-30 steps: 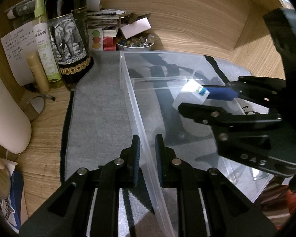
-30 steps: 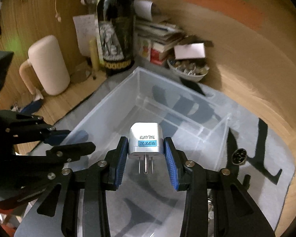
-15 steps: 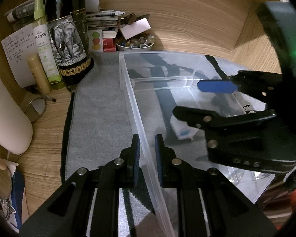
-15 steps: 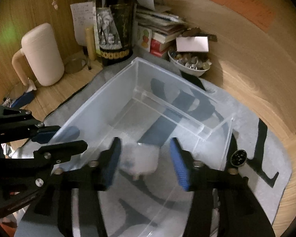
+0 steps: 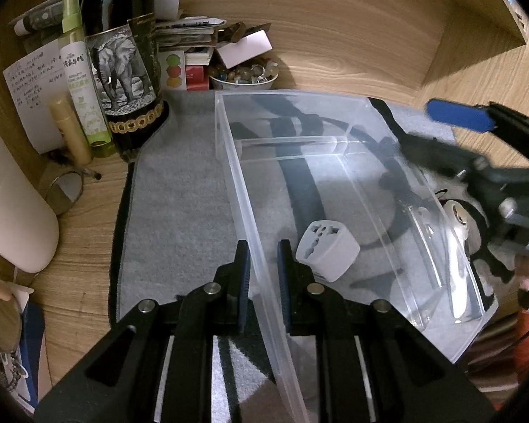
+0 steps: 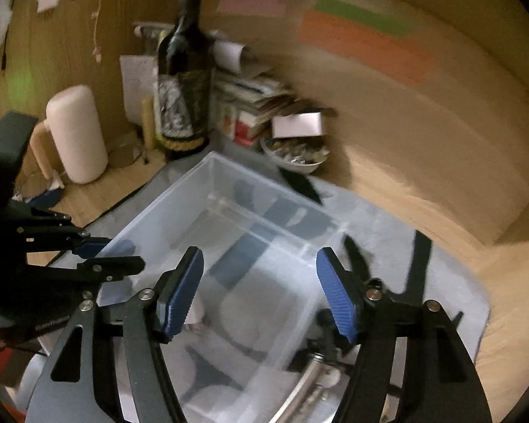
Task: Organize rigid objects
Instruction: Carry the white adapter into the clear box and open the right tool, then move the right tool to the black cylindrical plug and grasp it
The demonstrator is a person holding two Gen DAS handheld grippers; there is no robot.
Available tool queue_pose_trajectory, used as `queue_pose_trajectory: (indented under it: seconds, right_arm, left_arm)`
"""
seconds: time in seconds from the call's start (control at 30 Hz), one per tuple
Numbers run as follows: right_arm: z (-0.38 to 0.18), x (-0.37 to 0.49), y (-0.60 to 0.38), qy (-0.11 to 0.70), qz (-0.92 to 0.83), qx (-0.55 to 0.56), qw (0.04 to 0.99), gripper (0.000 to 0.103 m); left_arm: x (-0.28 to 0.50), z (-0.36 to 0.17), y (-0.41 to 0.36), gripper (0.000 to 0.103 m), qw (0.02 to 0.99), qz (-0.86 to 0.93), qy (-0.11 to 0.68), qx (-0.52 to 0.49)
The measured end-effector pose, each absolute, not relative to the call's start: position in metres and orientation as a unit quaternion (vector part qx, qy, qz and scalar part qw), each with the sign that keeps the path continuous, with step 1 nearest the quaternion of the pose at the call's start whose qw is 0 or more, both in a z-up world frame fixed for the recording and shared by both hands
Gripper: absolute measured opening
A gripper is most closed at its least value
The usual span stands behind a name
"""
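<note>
1. The white travel adapter [image 5: 327, 254] lies on the floor of the clear plastic bin [image 5: 236, 176], in the large compartment on the near side of the bin's clear divider [image 5: 292, 148], close to the bin's left wall and tilted with its socket face up.
2. The left gripper [image 5: 263, 275] straddles that left wall – its two fingers are clamped on the bin's wall, one blue pad outside and one inside, just beside the adapter.
3. The right gripper [image 6: 261, 292] hangs over the bin's right side with its fingers spread wide apart and nothing between them; this view is motion-blurred.
4. The bin sits on a grey mat [image 5: 180, 190] with black markings, spread over the wooden bench [image 5: 84, 246].
5. Beyond the bin's far left corner stands a dark wine bottle [image 5: 123, 60] with an elephant label, a green spray bottle [image 5: 83, 81] just beside it.
6. Behind the bin's far wall is a small bowl [image 5: 245, 77] of trinkets – stacked books [image 5: 190, 35] to its left.
7. Outside the bin's right wall lies a metal fitting [image 6: 310, 384]; I cannot tell what it is.
</note>
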State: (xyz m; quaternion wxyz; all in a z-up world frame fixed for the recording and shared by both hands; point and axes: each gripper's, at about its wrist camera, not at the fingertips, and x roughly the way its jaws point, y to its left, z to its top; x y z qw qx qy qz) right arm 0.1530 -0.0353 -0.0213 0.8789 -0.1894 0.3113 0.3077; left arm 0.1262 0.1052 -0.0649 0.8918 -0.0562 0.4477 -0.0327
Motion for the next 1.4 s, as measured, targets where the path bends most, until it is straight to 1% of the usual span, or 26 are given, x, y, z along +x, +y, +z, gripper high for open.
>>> queue_pose_trajectory:
  seconds: [0.2,0.53,0.8,0.93,1.13,1.17,1.23,1.27,1.3,1.33,1.37,1.4]
  right_arm:
    - [-0.008,0.160,-0.075,0.297,0.276,-0.168,0.899,0.066]
    - [-0.018,0.193,-0.146,0.325,0.203,-0.128,0.915,0.066]
    - [-0.069,0.232,-0.185,0.404,0.170,-0.084,0.895,0.066]
    - [-0.093,0.244,-0.185,0.438,0.182,-0.065,0.878,0.066]
    - [-0.117,0.252,-0.172,0.465,0.194,-0.077,0.860,0.065]
    - [-0.121,0.254,-0.171,0.467,0.192,-0.081,0.860,0.061]
    - [-0.121,0.251,-0.171,0.456,0.190,-0.085,0.866,0.059]
    - [-0.121,0.250,-0.170,0.454,0.190,-0.087,0.866,0.052]
    - [-0.120,0.248,-0.170,0.452,0.193,-0.089,0.867,0.043]
    - [-0.119,0.247,-0.170,0.451,0.197,-0.090,0.866,0.038]
    - [-0.118,0.248,-0.169,0.451,0.198,-0.091,0.865,0.028]
    - [-0.117,0.248,-0.168,0.451,0.199,-0.092,0.865,0.024]
  left_arm:
    - [0.127,-0.065,0.106,0.015,0.890,-0.029,0.452,-0.057]
    - [0.127,-0.065,0.104,0.015,0.889,-0.023,0.454,-0.054]
    - [0.127,-0.065,0.105,0.015,0.889,-0.022,0.455,-0.053]
    - [0.127,-0.065,0.105,0.015,0.888,-0.020,0.455,-0.055]
    - [0.126,-0.066,0.105,0.015,0.888,-0.019,0.456,-0.054]
    - [0.126,-0.066,0.105,0.015,0.888,-0.018,0.456,-0.054]
    - [0.126,-0.066,0.105,0.015,0.888,-0.018,0.456,-0.054]
    - [0.126,-0.066,0.105,0.015,0.888,-0.018,0.456,-0.054]
    - [0.126,-0.066,0.105,0.015,0.888,-0.018,0.456,-0.053]
    - [0.126,-0.066,0.105,0.015,0.888,-0.019,0.456,-0.053]
    - [0.126,-0.066,0.105,0.015,0.888,-0.019,0.456,-0.053]
    - [0.126,-0.066,0.105,0.015,0.888,-0.019,0.456,-0.053]
